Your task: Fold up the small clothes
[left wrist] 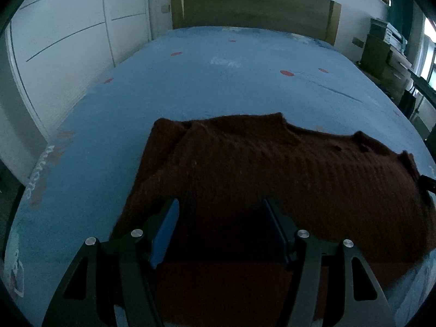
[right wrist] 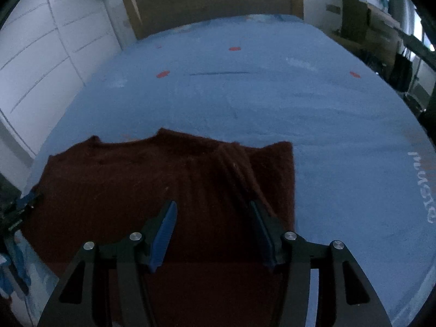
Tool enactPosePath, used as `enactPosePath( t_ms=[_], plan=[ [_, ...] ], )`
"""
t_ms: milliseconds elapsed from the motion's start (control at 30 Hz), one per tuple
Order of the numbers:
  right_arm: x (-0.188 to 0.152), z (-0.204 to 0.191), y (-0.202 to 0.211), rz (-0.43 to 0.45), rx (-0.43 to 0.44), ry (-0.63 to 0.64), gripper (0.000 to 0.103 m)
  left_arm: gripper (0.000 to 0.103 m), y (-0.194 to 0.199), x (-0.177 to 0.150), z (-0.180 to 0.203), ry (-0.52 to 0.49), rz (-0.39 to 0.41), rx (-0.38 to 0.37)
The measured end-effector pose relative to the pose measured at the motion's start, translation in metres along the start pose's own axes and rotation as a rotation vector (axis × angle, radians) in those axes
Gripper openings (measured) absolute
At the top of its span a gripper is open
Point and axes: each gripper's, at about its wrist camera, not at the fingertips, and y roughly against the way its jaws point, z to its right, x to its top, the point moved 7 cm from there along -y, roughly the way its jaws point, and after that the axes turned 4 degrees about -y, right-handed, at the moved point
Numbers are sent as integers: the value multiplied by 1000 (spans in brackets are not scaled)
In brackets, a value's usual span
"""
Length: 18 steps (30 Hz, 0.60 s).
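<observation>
A dark red-brown knitted garment [left wrist: 272, 174] lies spread flat on the blue bed cover [left wrist: 204, 87], near its front edge. My left gripper [left wrist: 220, 204] is open and empty, its blue-padded fingers just above the garment's near left part. The same garment shows in the right wrist view [right wrist: 163, 185], with a fold ridge along its right side. My right gripper [right wrist: 212, 207] is open and empty over the garment's near right part. The other gripper's tip shows at the left edge of the right wrist view [right wrist: 24, 204] and at the right edge of the left wrist view [left wrist: 426, 182].
The blue cover [right wrist: 272, 103] has red dots and pale lettering [right wrist: 421, 188] near its edges. A wooden headboard [left wrist: 253, 5] stands at the far end. White wardrobe doors [left wrist: 68, 27] are on the left. Stacked boxes and shelves [left wrist: 387, 46] stand on the right.
</observation>
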Motion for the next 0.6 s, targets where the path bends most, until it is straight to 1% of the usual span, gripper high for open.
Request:
enactPosePath(
  t_ms=[167, 333, 467, 600],
  plan=[
    [-22, -20, 23, 13, 16, 65, 58, 57, 12, -12, 12, -53, 21, 23],
    [-53, -39, 27, -10, 7, 140, 58, 57, 11, -30, 20, -66, 11, 19],
    [-72, -38, 19, -42, -17, 168, 58, 57, 6, -38, 21, -60, 8, 24],
    [-80, -27, 19, -56, -23, 154, 58, 58, 6, -41, 23, -57, 14, 29]
  ],
)
